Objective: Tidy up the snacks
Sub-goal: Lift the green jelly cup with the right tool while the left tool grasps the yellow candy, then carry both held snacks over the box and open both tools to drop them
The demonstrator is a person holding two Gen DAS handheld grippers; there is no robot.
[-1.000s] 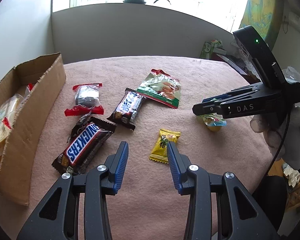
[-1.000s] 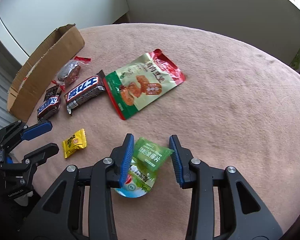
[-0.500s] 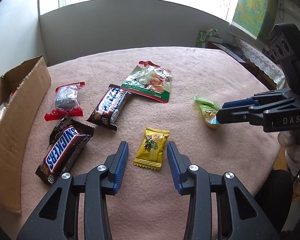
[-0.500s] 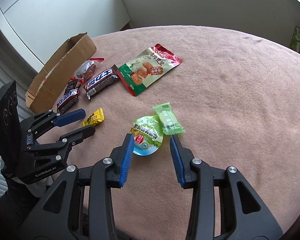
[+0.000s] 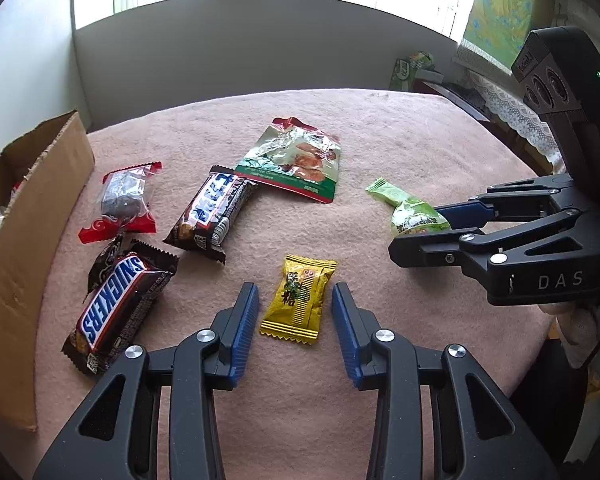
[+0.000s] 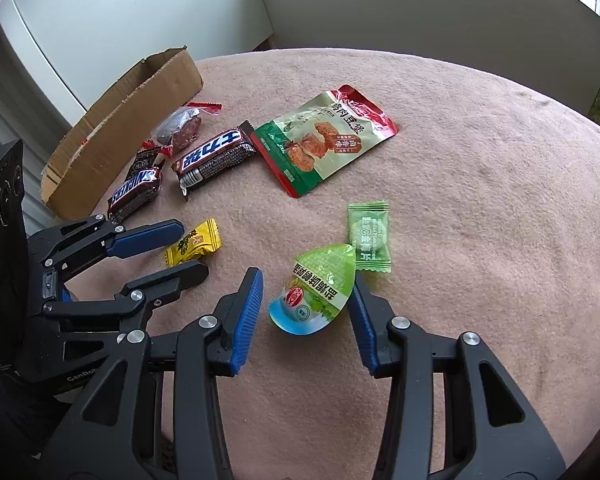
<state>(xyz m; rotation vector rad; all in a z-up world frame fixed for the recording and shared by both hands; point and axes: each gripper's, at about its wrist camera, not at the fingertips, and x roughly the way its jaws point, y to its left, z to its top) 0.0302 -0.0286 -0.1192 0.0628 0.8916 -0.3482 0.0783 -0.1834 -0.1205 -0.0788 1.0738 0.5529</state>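
A small yellow candy (image 5: 298,304) lies flat on the pink tablecloth between the blue pads of my left gripper (image 5: 296,312). Its jaws are closing, with a gap still showing on each side. In the right wrist view the left gripper (image 6: 192,249) straddles the yellow candy (image 6: 194,242). My right gripper (image 6: 306,300) stands around a green-lidded jelly cup (image 6: 314,294). Its jaws are opening and the left pad is clear of the cup. A green candy sachet (image 6: 369,236) lies just beyond the cup. From the left, the right gripper (image 5: 418,230) sits at the jelly cup (image 5: 416,220).
A torn cardboard box (image 5: 28,208) stands at the table's left edge with packets inside. Beside it lie a Snickers bar (image 5: 116,308), a second chocolate bar (image 5: 214,212), a red-ended wrapped snack (image 5: 122,200) and a green-and-red pouch (image 5: 296,164). The round table drops off at the right.
The left gripper came forward over the yellow candy, which now lies between its narrower jaws. The right gripper drew back from the cup and sachet and its jaws widened.
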